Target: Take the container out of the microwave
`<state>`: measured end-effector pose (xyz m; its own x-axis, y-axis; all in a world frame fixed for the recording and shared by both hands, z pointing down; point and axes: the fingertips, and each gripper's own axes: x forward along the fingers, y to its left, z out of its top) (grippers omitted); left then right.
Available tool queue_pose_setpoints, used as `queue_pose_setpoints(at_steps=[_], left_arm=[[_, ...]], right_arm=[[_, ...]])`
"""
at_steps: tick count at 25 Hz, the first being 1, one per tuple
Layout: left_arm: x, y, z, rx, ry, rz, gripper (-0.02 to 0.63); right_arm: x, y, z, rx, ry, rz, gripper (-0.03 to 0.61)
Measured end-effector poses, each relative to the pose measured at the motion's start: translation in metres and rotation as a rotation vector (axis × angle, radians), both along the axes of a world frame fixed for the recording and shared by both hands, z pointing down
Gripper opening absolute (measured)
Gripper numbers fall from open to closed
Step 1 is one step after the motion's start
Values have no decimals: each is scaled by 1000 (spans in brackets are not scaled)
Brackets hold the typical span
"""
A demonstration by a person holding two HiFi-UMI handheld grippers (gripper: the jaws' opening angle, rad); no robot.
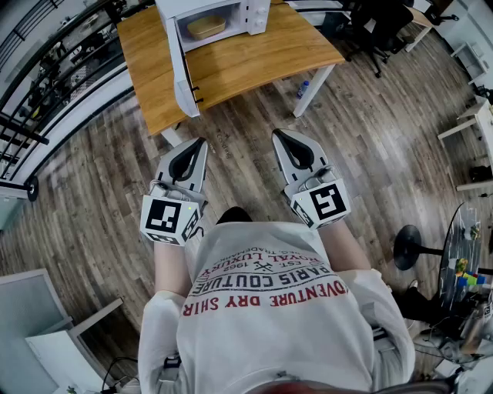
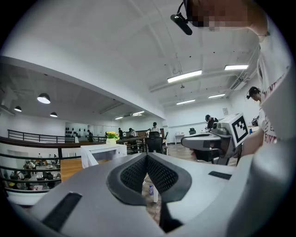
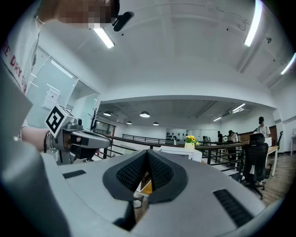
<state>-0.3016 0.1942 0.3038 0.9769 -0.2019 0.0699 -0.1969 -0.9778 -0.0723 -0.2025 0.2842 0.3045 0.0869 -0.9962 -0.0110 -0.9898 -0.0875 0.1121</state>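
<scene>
Closed left gripper (image 1: 201,144) and right gripper (image 1: 278,136) hover far from container (image 1: 206,28) in microwave (image 1: 256,15).
</scene>
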Motion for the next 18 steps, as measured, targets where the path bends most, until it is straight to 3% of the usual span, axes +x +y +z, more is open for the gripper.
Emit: queue_pose_setpoints(at_steps=[10, 18], left_arm=[[5, -1, 1, -22, 22, -2, 14], [32, 11, 12, -54, 8, 44, 14]], right_arm=[[5, 3, 7, -1, -37, 29, 28], [34, 22, 13, 20, -68, 83, 28]])
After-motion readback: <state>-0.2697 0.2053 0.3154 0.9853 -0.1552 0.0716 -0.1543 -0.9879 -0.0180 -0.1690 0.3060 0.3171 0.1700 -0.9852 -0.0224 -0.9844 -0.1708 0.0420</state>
